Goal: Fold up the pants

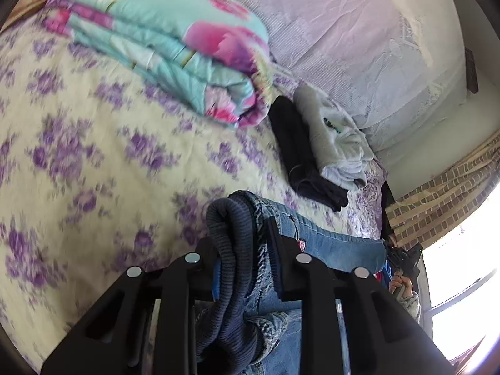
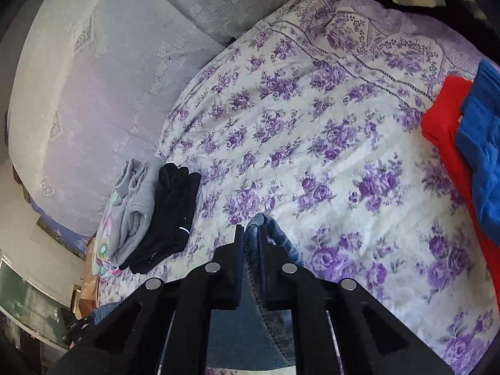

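Now, on our left, the left black two-finger gripper (image 1: 242, 243) is closed on the blue denim pants (image 1: 328, 237). Its jaws clamp a thick bunch of the fabric together with a dark ribbed knit band (image 1: 231, 250) that loops between the fingers. From that grip the denim stretches away to the right, above the cream bedspread printed with purple flowers (image 1: 93, 156). In the left wrist view the picture is blurred, so finer detail of the cloth is hard to read. Beyond the gripper, a folded turquoise quilt with pink blossoms (image 1: 168, 43) lies on the bedspread. Just right of it sit a folded black garment (image 1: 300, 150) and a folded light grey garment (image 1: 334, 137), touching side by side near the pale padded headboard (image 1: 343, 25).

Moving to our right, the right black two-finger gripper (image 2: 251, 234) is also closed on the pants (image 2: 275, 243), with its jaws nearly together on a thin fold of denim that pokes out just past the fingertips. More denim hangs beneath the gripper. Left of it in this view lie the same grey garment (image 2: 134, 206) and black garment (image 2: 172, 215). At the far right edge, a red cloth (image 2: 447, 131) and a bright blue knitted cloth (image 2: 484, 156) rest on the bedspread (image 2: 312, 156), the blue overlapping the red.
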The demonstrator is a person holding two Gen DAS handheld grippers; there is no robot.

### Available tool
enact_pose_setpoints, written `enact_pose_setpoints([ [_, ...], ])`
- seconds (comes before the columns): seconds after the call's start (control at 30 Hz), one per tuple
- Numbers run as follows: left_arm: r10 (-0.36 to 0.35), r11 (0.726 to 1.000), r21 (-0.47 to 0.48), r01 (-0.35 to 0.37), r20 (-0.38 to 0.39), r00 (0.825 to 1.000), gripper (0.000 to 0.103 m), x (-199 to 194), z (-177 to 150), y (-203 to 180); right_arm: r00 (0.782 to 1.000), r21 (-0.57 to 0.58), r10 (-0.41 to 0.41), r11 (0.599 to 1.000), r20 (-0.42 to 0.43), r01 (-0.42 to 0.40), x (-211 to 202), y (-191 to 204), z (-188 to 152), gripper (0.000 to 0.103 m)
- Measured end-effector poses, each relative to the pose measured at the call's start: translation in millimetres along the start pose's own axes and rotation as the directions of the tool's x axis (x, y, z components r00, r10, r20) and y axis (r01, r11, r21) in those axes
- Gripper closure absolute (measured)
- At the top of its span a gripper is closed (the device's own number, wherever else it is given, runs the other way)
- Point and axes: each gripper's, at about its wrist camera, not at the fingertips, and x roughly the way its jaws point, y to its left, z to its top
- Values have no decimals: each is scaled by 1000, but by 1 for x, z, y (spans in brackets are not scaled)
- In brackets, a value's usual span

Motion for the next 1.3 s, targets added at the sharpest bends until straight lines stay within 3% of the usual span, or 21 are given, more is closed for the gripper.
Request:
enact_pose_setpoints([
  [0.07, 8, 1000, -16, -8, -13, 1000, 80, 10, 3, 7, 997, 5, -67, 998, -34, 67, 20, -12, -3, 95],
  [0.17, 45, 992, -111, -55, -86, 995, 77, 36, -2, 40, 986, 8, -136, 991, -98, 137, 48, -32, -14, 95],
  [0.27, -28, 971, -237, 6, -91, 995, 62, 35, -3, 63, 990, 71, -109, 991, -89, 115, 41, -40, -11, 91],
  [0.3, -12, 971, -240, -7, -77, 997, 60, 28, -2, 62, 990, 82, -115, 989, -78, 121, 34, -41, -10, 90],
  [0.37, 76, 974, -208, -84, -44, 996, 40, 11, 0, 55, 993, 100, -105, 989, -43, 109, 14, -41, -5, 90],
  [0.4, 103, 974, -200, -105, -18, 995, 37, -2, 0, 53, 994, 105, -104, 989, -24, 106, 1, -40, -4, 90],
  [0.47, 107, 973, -209, -102, 15, 994, 36, -22, -4, 51, 997, 99, -77, 992, 2, 76, -25, -35, -10, 90],
  [0.53, 119, 972, -211, -106, 51, 992, 36, -46, -17, 45, 999, 90, -47, 995, 19, 45, -53, -26, -25, 80],
  [0.57, 132, 973, -201, -116, 68, 989, 36, -59, -26, 41, 999, 82, -43, 996, 30, 40, -66, -23, -36, 59],
  [0.6, 142, 974, -192, -124, 79, 987, 35, -67, -34, 37, 998, 71, -41, 997, 44, 38, -78, -19, -48, 46],
  [0.73, 144, 977, -178, -122, 117, 983, 24, -105, -89, 19, 998, 50, 40, 998, 42, -42, -116, -8, -96, 45],
  [0.93, 106, 982, -166, -88, 100, 989, 21, -136, -173, -1, 991, 89, 133, 987, -3, -133, -158, -15, -172, 45],
  [1.03, 100, 983, -164, -88, 71, 992, 20, -140, -207, -3, 987, 115, 156, 982, -36, -151, -174, -23, -201, 39],
  [1.17, 95, 981, -175, -88, 31, 995, 20, -127, -227, -3, 979, 179, 186, 969, -78, -170, -189, -39, -234, 39],
  [1.3, 92, 974, -212, -81, 44, 995, 20, -108, -218, 0, 973, 236, 213, 953, -85, -188, -198, -49, -252, 39],
])
